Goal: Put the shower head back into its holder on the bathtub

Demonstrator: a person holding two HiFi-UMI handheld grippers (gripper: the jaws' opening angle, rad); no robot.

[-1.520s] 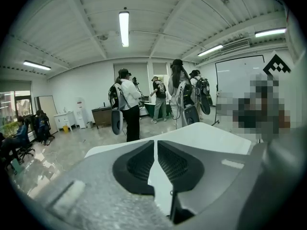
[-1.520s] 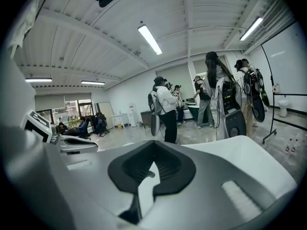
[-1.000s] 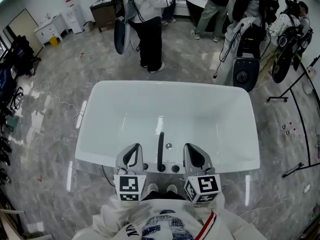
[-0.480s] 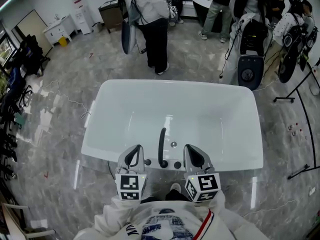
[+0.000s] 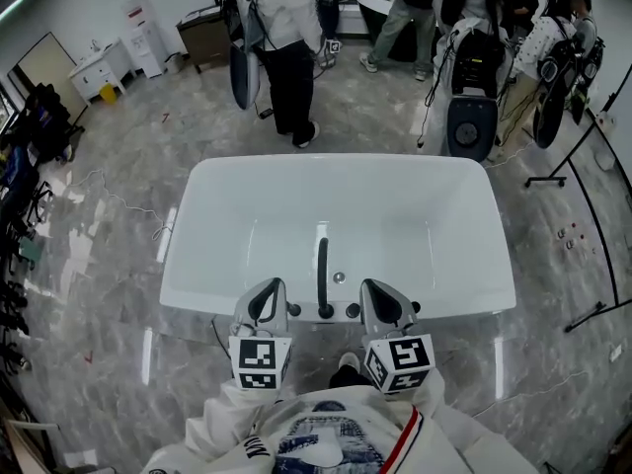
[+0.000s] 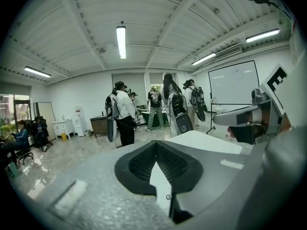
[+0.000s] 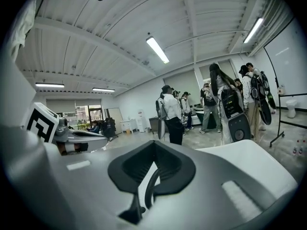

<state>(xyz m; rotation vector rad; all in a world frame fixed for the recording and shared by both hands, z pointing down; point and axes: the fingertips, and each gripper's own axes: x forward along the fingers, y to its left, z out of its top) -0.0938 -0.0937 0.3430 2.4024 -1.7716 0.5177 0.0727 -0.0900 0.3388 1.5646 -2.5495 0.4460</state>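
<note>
The white bathtub [image 5: 247,181] lies crosswise in front of me in the head view. On its near rim stands a slim black curved fitting [image 5: 322,270] that reaches into the tub; whether it is the shower head or a spout I cannot tell. Small black knobs [image 5: 353,311] flank its base. My left gripper [image 5: 265,294] hangs over the rim left of it, jaws together and empty. My right gripper [image 5: 378,292] hangs to its right, also shut and empty. In the right gripper view the black fitting [image 7: 149,186] shows below the shut right gripper [image 7: 153,143]. The left gripper [image 6: 156,143] faces the tub.
Several people [image 5: 286,38] stand beyond the tub's far side with black equipment and stands [image 5: 464,117]. A white cabinet [image 5: 94,67] sits far left. Cables [image 5: 118,200] trail on the grey marble floor. My shoe [image 5: 346,363] is just short of the tub.
Both grippers have drawn back a little together, from further over the tub toward its near rim. Their jaws stayed together. The black fitting has not moved.
</note>
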